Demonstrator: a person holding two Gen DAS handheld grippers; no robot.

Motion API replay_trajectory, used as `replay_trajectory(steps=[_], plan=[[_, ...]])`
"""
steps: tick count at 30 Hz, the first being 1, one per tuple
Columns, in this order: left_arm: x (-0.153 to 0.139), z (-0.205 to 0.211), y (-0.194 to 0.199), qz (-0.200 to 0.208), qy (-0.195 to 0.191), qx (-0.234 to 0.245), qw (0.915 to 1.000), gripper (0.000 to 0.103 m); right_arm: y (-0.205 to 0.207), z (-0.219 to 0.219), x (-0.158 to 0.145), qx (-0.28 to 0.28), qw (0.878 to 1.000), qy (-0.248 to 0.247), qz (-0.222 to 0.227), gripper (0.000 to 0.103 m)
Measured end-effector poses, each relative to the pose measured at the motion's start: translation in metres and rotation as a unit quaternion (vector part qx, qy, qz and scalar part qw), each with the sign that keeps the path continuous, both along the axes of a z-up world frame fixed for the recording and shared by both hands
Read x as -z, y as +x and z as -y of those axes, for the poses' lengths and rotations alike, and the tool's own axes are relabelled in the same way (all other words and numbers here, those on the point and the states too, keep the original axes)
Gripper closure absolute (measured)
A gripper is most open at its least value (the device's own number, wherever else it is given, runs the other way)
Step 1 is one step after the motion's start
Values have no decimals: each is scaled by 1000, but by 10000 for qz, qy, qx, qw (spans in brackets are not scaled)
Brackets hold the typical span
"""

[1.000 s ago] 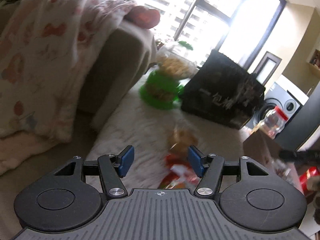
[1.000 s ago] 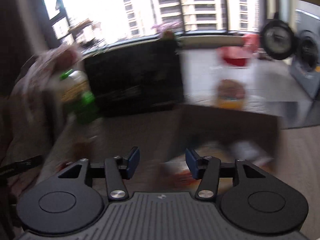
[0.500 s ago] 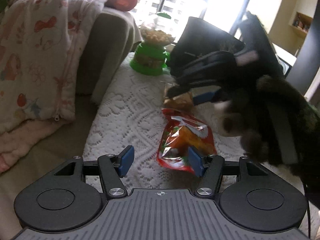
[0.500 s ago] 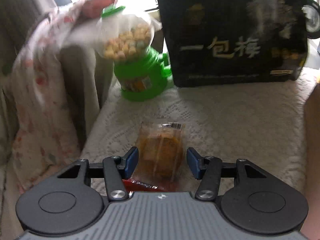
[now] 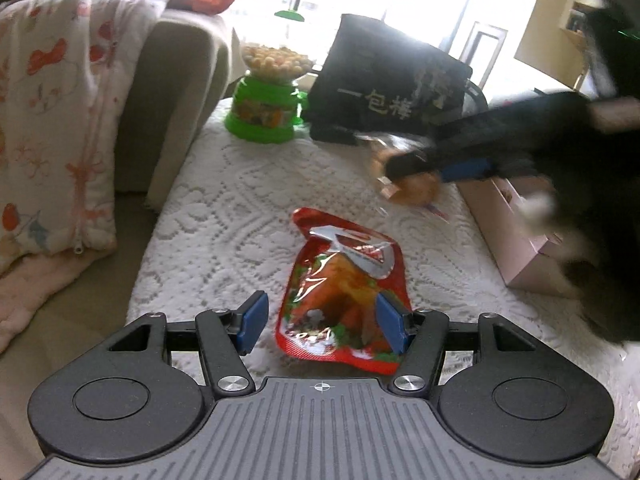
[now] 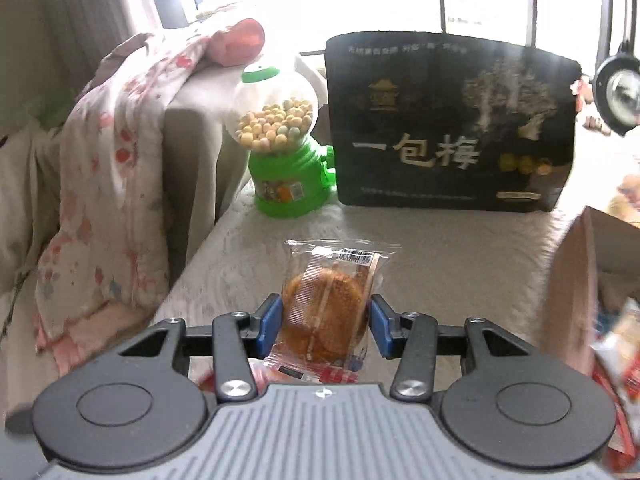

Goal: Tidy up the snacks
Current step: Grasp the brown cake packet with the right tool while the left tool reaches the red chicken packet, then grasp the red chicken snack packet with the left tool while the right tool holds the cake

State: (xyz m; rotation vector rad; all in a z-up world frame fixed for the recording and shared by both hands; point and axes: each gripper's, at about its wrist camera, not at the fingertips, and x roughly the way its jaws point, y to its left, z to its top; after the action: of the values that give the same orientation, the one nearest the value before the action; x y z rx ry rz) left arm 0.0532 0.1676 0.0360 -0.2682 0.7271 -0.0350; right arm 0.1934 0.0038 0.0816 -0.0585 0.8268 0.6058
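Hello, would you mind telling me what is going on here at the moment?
A person is sorting snacks on a lace-covered table with two handheld grippers. The right gripper is closing on a wrapped cake, which sits between its pads. The left gripper is open, straddling a red snack pouch lying on the table. A cardboard box stands alongside.

Readable text in the scene

The black box (image 6: 448,124) carries large gold characters "一包梅"; the smaller print on it is too blurred to read.
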Motion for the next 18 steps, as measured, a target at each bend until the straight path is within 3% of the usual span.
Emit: replay_trajectory(steps=[9, 18], plan=[[10, -7, 26, -118, -264, -68, 9996, 39, -61, 44, 40, 70, 9991, -384, 144, 56], [12, 1, 40, -82, -590, 156, 9981, 40, -77, 78, 58, 351, 9983, 453, -58, 56]])
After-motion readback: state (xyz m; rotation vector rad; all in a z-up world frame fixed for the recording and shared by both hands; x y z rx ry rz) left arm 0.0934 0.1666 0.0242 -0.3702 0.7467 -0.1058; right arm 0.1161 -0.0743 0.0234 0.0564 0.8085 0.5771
